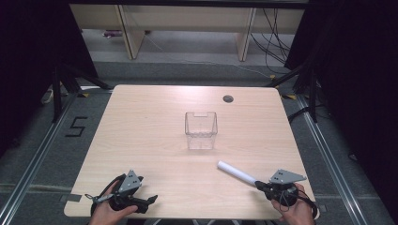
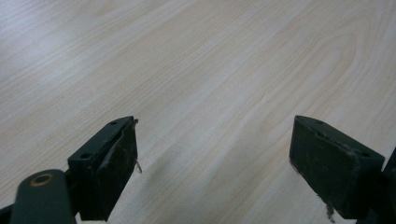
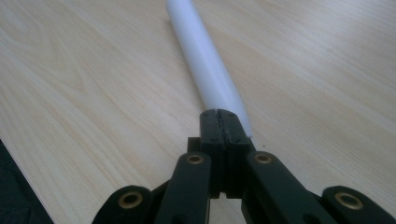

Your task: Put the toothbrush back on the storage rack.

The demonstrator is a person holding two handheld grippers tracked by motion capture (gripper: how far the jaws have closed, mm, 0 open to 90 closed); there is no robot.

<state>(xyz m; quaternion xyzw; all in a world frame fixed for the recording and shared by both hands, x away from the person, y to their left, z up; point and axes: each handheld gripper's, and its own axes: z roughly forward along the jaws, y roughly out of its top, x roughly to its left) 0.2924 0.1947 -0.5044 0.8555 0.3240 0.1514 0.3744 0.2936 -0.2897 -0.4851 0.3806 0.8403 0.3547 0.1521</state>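
Wood-grain table (image 1: 155, 108) spreads pale under both tools. At the near left corner, the left gripper (image 1: 151, 200) rests low in the person's left hand (image 1: 107, 213), its jaws spread wide apart with nothing between them; the left gripper view shows only bare tabletop in the gap. Toward the middle, farther back, a clear plastic container (image 1: 201, 130) stands upright and well apart from both grippers. Right of it and nearer, a white tube (image 1: 236, 172) lies slanted on the table, its far end pointing toward the container. At the near right, the right gripper (image 1: 259, 184), held in the right hand (image 1: 295, 211), has its jaws pressed together at the tube's near end, seemingly pinching its edge.
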